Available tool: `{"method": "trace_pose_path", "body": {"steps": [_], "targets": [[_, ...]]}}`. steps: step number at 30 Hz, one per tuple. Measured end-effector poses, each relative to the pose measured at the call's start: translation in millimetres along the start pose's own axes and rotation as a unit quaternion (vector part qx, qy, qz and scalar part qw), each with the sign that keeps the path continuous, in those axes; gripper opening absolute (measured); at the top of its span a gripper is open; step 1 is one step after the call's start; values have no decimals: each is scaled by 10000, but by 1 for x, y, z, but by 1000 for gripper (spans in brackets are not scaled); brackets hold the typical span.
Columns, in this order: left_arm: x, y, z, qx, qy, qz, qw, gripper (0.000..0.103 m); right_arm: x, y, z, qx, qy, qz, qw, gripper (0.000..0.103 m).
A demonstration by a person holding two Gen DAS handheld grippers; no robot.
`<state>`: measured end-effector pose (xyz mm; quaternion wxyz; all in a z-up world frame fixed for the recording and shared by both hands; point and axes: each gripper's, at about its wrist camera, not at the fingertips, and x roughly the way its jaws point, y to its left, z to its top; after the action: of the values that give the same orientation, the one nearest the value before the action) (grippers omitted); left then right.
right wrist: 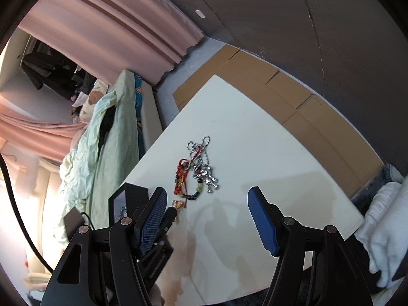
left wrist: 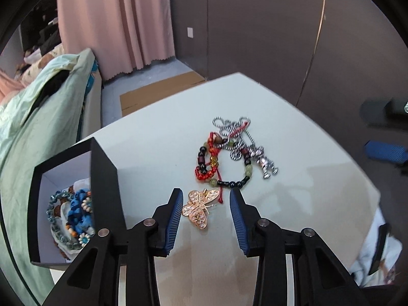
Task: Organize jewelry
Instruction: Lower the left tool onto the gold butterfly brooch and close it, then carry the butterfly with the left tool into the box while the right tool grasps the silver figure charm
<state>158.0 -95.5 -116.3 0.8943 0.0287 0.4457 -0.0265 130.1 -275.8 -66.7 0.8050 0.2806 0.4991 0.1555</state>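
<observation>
A gold butterfly brooch (left wrist: 200, 207) lies on the white table (left wrist: 318, 199) between the blue pads of my left gripper (left wrist: 206, 193). The gripper is open: the left pad is at the brooch's wing and the right pad stands clear of it. Just beyond lies a tangled pile: a dark bead bracelet (left wrist: 202, 162) with red cord, and a ball chain with a silver figure pendant (left wrist: 265, 164). A black box (left wrist: 104, 168) at the left holds several bead bracelets and blue pieces. My right gripper (right wrist: 207, 191) hovers open over bare table, short of the pile (right wrist: 201, 176).
A bed with a pale green quilt (left wrist: 38, 132) runs along the table's left side. Flat cardboard (right wrist: 280, 94) lies on the floor beyond the far table edge. A pink curtain (left wrist: 117, 25) and a dark wall stand behind. White cloth (right wrist: 382, 216) sits off the right edge.
</observation>
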Motion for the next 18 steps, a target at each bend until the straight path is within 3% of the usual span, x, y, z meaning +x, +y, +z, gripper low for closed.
{"method": "trace_pose_path", "body": {"steps": [7,11,13,18], "targets": [[17,-2,-5,74,294,165,9994,39,-2,-3,2,-8,65,50,10000,67],[13,3,-4,12,222,94,9997,19,0,-2,1,-41,125,54,9999,67],[8,5,-2,-26,160,28,9999,14,2,-2,1,-37,153,65,9999,67],[-6,14,2,-276,27,-164,9995,13,7,-1,0,-42,205,12,9998,67]]}}
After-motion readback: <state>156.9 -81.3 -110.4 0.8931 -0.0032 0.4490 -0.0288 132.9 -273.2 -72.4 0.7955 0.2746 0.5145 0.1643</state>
